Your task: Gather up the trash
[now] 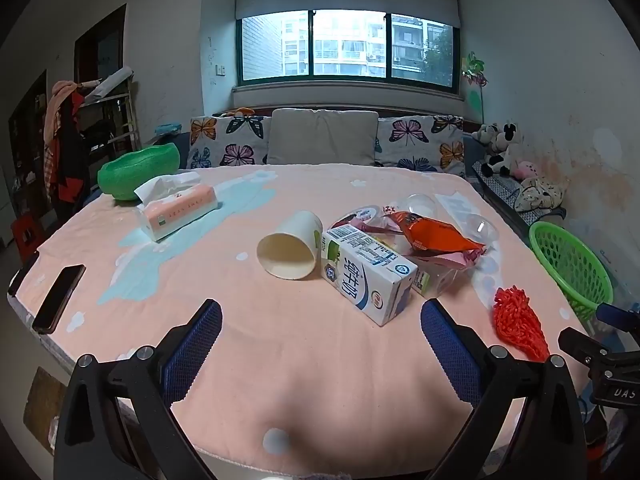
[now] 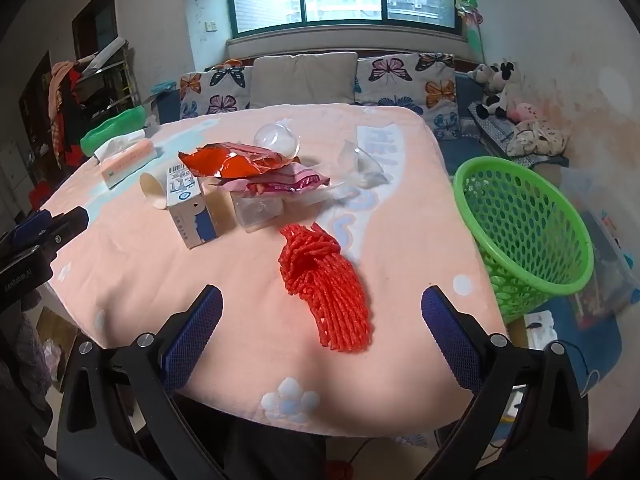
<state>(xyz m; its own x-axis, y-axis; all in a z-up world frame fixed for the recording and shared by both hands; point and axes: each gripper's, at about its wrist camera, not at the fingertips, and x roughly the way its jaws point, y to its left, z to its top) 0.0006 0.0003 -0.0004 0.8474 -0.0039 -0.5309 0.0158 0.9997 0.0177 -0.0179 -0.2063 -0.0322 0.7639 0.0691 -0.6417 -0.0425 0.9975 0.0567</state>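
While both grippers hang over the near edge of the pink blanket-covered table (image 1: pixel 304 344), neither has hold of anything. The left gripper (image 1: pixel 321 322) has its blue-padded fingers (image 1: pixel 200 344) spread as wide as they go, with only bare blanket between them. Just beyond its right fingertip lies a white-and-blue cardboard milk carton (image 1: pixel 366 276) on its side; beyond the gap, a white paper cup (image 1: pixel 290 246) is tipped over with its mouth facing the camera, touching the carton.

Past those sits the rest of the litter — an orange foil snack wrapper (image 1: pixel 434 232) on top of a pink wrapper, with clear plastic cups behind.

The right gripper (image 2: pixel 322 308) is equally wide open and empty. A red foam fruit net (image 2: pixel 326 286) lies flat on the blanket, its near end reaching just into the gap between the fingertips, touching neither. Off beyond the right finger — past the table's edge — stands a green perforated plastic basket (image 2: pixel 524 224), tilted.
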